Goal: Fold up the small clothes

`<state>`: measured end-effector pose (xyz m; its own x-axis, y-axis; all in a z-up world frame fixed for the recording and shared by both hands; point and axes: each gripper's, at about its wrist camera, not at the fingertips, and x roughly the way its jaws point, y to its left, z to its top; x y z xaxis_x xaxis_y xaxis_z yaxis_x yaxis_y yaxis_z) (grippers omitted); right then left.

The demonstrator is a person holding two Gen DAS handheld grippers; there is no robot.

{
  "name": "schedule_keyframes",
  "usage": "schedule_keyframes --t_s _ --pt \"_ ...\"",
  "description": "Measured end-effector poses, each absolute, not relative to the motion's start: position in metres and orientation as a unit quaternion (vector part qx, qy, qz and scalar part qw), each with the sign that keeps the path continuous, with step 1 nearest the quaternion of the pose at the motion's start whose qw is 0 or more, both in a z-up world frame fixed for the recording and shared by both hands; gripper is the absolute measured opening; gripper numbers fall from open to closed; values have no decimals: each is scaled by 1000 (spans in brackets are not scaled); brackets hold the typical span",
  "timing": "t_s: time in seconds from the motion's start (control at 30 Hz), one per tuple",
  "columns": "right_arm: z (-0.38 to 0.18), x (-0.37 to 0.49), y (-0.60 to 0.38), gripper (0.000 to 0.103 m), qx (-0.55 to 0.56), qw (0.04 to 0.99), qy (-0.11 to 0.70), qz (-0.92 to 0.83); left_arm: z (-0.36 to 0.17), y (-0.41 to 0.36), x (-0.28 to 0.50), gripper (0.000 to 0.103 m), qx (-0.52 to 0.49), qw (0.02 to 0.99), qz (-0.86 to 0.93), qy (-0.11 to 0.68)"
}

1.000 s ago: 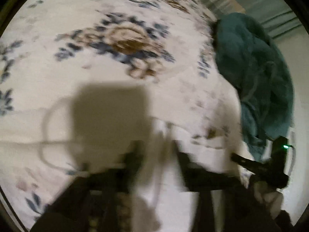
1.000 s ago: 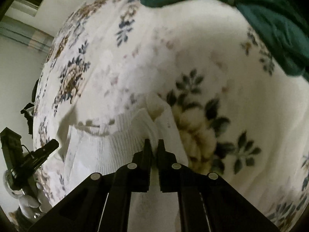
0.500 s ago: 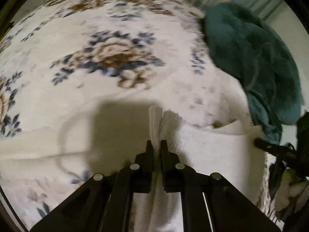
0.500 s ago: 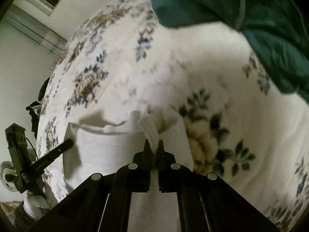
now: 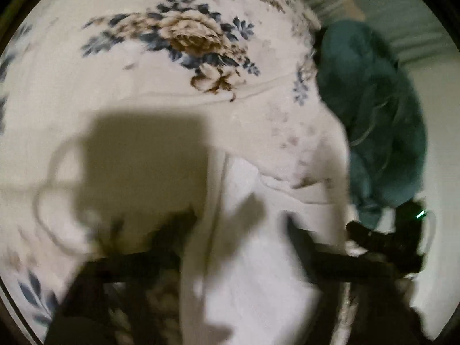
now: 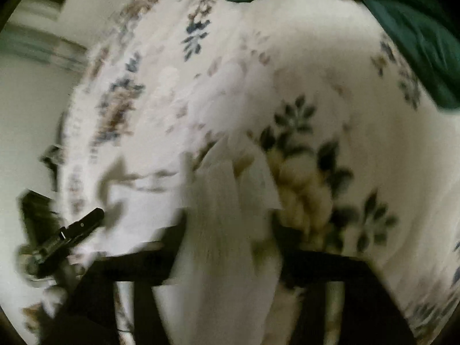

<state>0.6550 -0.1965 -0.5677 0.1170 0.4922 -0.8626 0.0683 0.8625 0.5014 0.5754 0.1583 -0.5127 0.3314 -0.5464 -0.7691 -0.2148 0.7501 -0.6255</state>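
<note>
while both jaws gape wide, the left gripper (image 5: 241, 224) and right gripper (image 6: 230, 227) straddle the white garment (image 5: 247, 258) (blurred) on the floral bedspread (image 5: 115, 92).

Both dim fisheye views smear with motion blur and curve at their dark rims. A hard boxy shadow (image 5: 146, 161) falls on the cream floral blanket (image 5: 120, 86), lit from behind.

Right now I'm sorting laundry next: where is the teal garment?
The teal garment lies bunched on the floral blanket at the right of the left wrist view, beyond the white cloth; it fills the right wrist view's top right corner.
</note>
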Motion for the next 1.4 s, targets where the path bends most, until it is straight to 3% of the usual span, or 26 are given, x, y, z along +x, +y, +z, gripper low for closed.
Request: schedule_keyframes --t_s 0.1,0.33,0.37,0.4,0.43,0.47,0.57,0.63,0.73,0.8,0.83,0.87,0.9,0.93,1.03,1.17,1.23,1.27,1.4 --pt "-577 621 -218 91 280 680 651 186 -522 159 545 88 -400 710 -141 562" --pt "-631 571 -216 91 317 623 687 198 -565 138 510 87 -417 671 -136 598" --pt "-631 566 -218 84 326 626 681 195 -561 136 507 82 -409 682 -135 591" --pt "-629 564 -220 76 332 636 670 191 -555 133 505 43 -390 701 -133 581" --pt "-624 559 -221 43 338 649 654 191 -551 129 506 27 -374 712 -134 578" --pt "-619 555 -219 31 331 661 646 191 -548 126 505 24 -361 720 -130 578" --pt "-603 550 -215 13 282 699 637 160 -541 128 501 22 -343 733 -116 575" --pt "-601 553 -217 8 261 710 640 130 -548 135 502 22 -343 723 -114 588" --pt "-596 560 -219 10 274 687 657 143 -524 130 496 26 -289 735 -102 605" --pt "-580 558 -218 36 251 693 662 133 -496 124 475 27 -227 753 -75 613" --pt "-570 551 -215 56 224 705 662 124 -490 126 464 29 -217 757 -68 613" --pt "-558 540 -215 66 199 719 656 117 -483 128 446 40 -204 761 -58 613" --pt "-546 526 -215 67 171 733 650 105 -480 128 424 56 -190 764 -43 616" --pt "-540 514 -214 68 151 738 651 91 -481 129 407 62 -180 762 -29 621" --pt "-543 462 -208 69 100 727 679 31 -516 132 350 66 -170 727 2 665" --pt "-593 396 -198 69 79 674 735 -9 -567 139 320 66 -196 698 22 688" --pt "-619 373 -193 69 75 654 753 -25 -571 138 323 82 -202 702 14 682" --pt "-625 368 -192 72 73 650 756 -30 -574 136 325 101 -211 699 3 684" --pt "-636 364 -183 81 36 664 746 -35 -588 132 338 103 -220 678 17 701"
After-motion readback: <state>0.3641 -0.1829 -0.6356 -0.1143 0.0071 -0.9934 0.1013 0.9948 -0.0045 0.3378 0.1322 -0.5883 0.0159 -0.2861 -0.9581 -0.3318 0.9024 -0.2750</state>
